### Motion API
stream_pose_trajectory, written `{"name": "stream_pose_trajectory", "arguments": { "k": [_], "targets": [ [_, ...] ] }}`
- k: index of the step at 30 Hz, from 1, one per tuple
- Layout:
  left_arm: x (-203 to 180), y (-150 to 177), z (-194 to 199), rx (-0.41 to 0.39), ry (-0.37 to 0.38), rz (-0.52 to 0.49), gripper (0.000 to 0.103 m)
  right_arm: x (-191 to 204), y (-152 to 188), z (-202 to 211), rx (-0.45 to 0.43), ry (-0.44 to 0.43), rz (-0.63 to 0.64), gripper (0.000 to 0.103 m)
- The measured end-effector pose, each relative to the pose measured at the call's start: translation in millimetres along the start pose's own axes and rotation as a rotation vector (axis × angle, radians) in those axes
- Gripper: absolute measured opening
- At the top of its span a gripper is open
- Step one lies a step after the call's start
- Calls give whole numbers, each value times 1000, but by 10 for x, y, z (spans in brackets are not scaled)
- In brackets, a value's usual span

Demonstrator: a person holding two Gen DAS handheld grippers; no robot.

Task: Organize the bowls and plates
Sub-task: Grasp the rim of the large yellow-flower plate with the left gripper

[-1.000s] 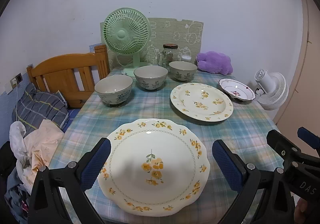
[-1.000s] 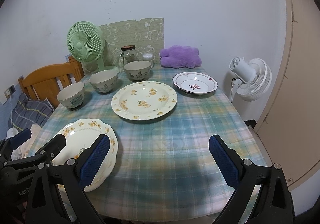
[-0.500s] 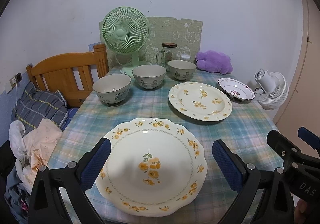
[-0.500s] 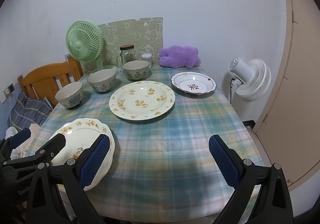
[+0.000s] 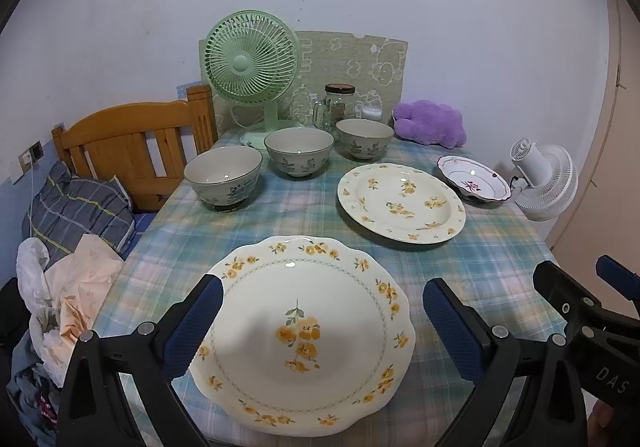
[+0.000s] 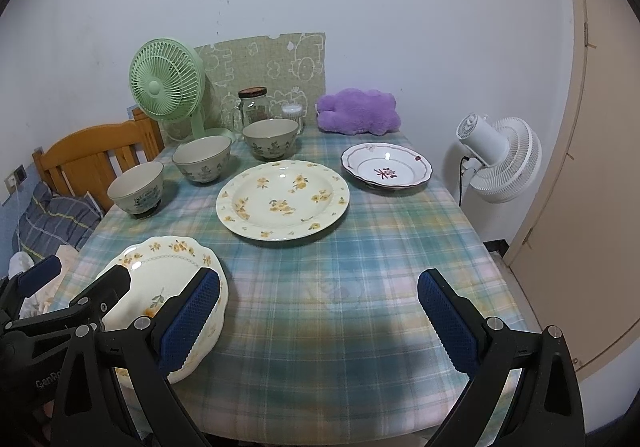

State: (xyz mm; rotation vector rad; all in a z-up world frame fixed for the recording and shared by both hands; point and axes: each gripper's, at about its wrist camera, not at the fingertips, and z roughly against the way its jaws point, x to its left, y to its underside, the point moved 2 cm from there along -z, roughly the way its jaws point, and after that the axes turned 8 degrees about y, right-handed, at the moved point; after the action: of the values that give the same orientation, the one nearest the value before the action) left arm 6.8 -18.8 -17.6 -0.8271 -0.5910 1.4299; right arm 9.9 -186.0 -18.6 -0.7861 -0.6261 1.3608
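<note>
Plaid table (image 6: 360, 267), set with dishes. At 6 o'clock of the left view, scalloped plate (image 5: 304, 331), flat on the cloth under the left gripper (image 5: 320, 323) (jaws wide apart, holding nothing). Round plate (image 5: 401, 202) at 1 o'clock, red-rimmed dish (image 5: 474, 178) farther out at 2. Three bowls (image 5: 299, 151) in a row from 11 to 12. Right gripper (image 6: 318, 315) also wide open and empty, over bare cloth.

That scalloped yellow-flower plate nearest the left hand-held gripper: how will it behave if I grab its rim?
The scalloped plate looks like glazed ceramic with shiny highlights, so it is probably rigid, slippery and breakable. It lies flat and wide on the checked tablecloth, so the rim is likely hard to get under. Held by one edge, it would probably tilt.
</note>
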Motion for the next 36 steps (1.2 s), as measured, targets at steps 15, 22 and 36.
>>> {"name": "stream_pose_trajectory", "arguments": {
  "k": [15,22,36],
  "targets": [
    [193,-27,-88,29,-23,5,98,205,-8,-82,25,-23,16,96],
    [491,-92,-276,83,-40,19,95,536,-40,-279,89,-43,22,95],
    [1097,80,-949,298,-58,50,89,1244,106,-985,295,-65,57,85]
  ]
}}
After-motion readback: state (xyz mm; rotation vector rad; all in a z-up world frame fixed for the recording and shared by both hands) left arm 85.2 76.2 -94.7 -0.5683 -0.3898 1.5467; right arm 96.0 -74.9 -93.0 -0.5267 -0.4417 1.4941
